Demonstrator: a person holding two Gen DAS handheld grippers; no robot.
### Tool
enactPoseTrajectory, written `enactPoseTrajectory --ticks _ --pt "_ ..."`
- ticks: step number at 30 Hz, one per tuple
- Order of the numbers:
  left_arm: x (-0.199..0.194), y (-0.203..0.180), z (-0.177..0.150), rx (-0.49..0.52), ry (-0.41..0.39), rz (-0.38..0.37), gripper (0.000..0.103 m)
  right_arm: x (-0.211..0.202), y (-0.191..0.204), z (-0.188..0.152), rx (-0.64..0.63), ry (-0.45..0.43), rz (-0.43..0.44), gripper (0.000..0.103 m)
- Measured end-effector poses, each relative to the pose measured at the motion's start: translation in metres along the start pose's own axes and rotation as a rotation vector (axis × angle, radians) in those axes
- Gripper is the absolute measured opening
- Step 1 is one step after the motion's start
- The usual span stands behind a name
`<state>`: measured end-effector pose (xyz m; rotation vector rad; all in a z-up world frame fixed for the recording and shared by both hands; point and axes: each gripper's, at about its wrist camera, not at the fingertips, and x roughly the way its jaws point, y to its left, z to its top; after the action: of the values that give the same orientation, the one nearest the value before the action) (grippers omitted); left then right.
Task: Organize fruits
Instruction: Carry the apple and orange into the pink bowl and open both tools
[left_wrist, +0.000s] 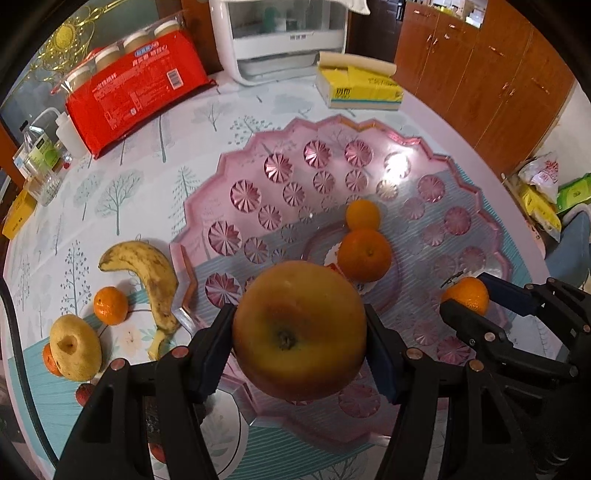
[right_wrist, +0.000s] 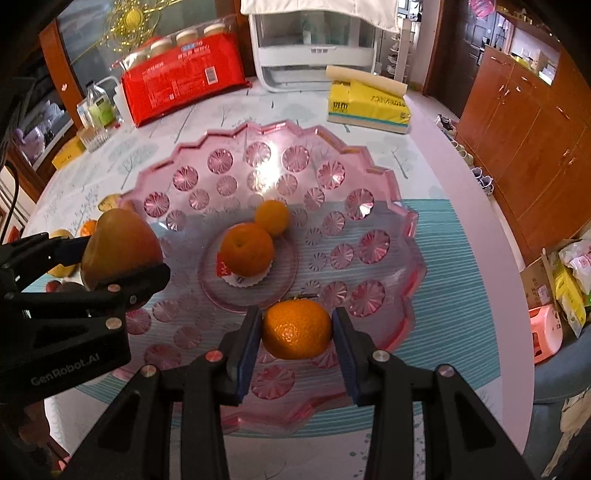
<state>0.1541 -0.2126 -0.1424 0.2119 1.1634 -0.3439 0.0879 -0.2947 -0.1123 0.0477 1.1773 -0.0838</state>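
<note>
Left wrist: left gripper (left_wrist: 300, 332) clamps apple (left_wrist: 299, 330), stem toward camera; right gripper (right_wrist: 297, 330) loosely brackets mandarin (right_wrist: 296, 328).

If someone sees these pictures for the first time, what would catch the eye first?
Probably the large apple clamped in the left gripper and the tangerine between the right gripper's pads, both above the pink scalloped tray. Two oranges already sit at its centre.

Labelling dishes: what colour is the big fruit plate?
Translucent pink plate with cut starburst circles; right wrist view shows it best.
</note>
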Motion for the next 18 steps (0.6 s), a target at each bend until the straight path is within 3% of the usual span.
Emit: enactPoseTrajectory --ticks 4,6,8,11,18 --pt "0.008 0.003 -0.003 -0.006 0.039 0.007 0.065 0.007 0.0 0.001 0.011 0.034 0.028 0.041" --pt "0.004 0.003 -0.004 -0.005 0.021 -0.002 0.067 0.007 -0.001 0.001 0.02 0.037 0.038 0.041" --pt "-0.004 0.003 -0.002 0.004 -0.011 0.005 0.082 0.005 -0.001 0.0 0.025 0.029 0.044 0.043" --pt "-0.013 0.003 0.001 0.013 -0.041 0.023 0.092 0.003 -0.004 0.0 0.048 0.026 0.034 0.045" --pt "-0.034 0.011 -0.004 0.003 -0.055 0.007 0.092 -0.008 -0.003 -0.003 0.098 0.015 0.048 0.048"
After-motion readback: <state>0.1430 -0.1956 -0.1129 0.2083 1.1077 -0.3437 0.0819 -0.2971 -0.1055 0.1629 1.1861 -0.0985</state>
